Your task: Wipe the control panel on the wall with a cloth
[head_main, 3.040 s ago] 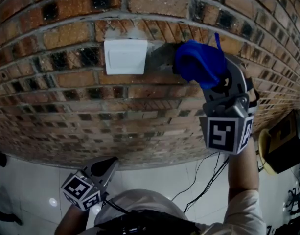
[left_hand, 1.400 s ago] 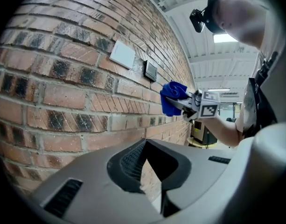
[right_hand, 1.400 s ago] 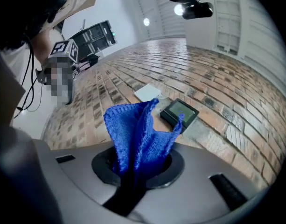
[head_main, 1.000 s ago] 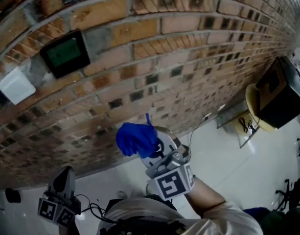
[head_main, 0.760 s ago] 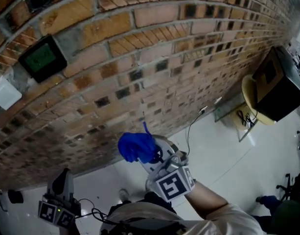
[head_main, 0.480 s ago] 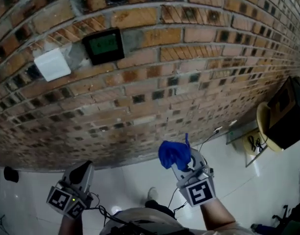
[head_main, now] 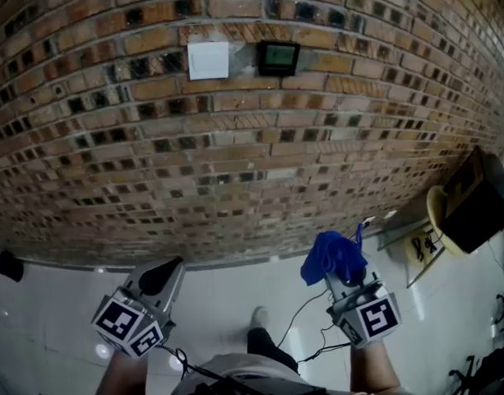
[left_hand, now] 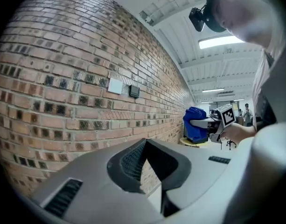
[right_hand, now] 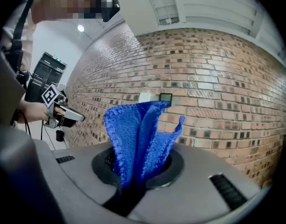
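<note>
No wiping now, I judge: the right gripper (head_main: pixel 344 276) clamps the blue cloth (head_main: pixel 330 257) well below the control panel (head_main: pixel 279 57) on the brick wall (head_main: pixel 235 155), so it must lift there; the left gripper (head_main: pixel 161 276) is closed, empty.

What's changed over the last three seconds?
The right gripper has come down and back from the wall, off the panel, which now shows uncovered beside the switch. It still holds the cloth; the left gripper stays low, shut and empty.
</note>
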`<state>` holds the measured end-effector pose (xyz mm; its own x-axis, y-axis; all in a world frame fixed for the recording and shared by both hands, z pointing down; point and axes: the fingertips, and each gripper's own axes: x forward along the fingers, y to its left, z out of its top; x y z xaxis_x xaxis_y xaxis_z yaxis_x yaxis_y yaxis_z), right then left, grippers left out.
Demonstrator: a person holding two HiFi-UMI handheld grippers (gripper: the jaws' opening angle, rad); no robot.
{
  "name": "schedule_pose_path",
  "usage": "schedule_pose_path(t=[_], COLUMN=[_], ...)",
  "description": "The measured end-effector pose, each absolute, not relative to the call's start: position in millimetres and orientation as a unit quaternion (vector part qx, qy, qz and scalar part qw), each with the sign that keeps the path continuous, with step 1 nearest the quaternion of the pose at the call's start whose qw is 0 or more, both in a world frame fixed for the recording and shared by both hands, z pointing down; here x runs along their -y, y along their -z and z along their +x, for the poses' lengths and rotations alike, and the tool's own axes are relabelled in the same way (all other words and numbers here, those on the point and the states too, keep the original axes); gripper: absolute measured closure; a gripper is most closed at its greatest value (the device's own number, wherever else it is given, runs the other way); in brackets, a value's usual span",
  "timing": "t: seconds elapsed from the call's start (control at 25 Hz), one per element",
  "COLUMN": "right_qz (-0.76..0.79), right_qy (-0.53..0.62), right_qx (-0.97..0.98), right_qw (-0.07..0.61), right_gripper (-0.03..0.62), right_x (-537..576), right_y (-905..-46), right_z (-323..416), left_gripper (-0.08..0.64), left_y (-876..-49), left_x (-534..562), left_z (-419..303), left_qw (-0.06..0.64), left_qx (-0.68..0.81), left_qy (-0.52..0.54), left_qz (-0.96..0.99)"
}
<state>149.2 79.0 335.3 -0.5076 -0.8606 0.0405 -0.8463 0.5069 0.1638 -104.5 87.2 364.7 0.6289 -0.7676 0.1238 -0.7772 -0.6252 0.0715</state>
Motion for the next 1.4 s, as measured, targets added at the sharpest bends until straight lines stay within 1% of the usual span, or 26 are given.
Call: schedule_pose_path(t=[0.24, 0.56, 0.72, 1.4], right_qz=[0.507, 0.514, 0.522, 0.51], right_qy=[0.037, 0.052, 0.055, 0.066], right_qx=[0.859, 0.854, 0.849, 0.855], right_qw=[0.057, 0.053, 0.067, 0.062], right_gripper=[0.503, 0.503, 0.505, 0.506], right_x=[-177.5, -241.2, -255.2, -257.6], right_y=[-348.9, -339.9, -342.5, -337.4], right_z=[121.7, 117.5, 114.8, 101.3], left_gripper=[0.557, 0.557, 0.557, 0.557], left_y=[-380.8, -378.5, -381.3, -378.9], left_x=[-162.9, -206.2, -214.9, -227.9], left_z=[-144.1, -169.5, -168.8, -175.2], left_qw=[0.066, 0.069, 0.071, 0.07], left_qx=[0.415, 0.414, 0.406, 0.405], left_qy=[-0.052, -0.049, -0.044, -0.04], left_qz=[0.906, 0.907, 0.91, 0.911])
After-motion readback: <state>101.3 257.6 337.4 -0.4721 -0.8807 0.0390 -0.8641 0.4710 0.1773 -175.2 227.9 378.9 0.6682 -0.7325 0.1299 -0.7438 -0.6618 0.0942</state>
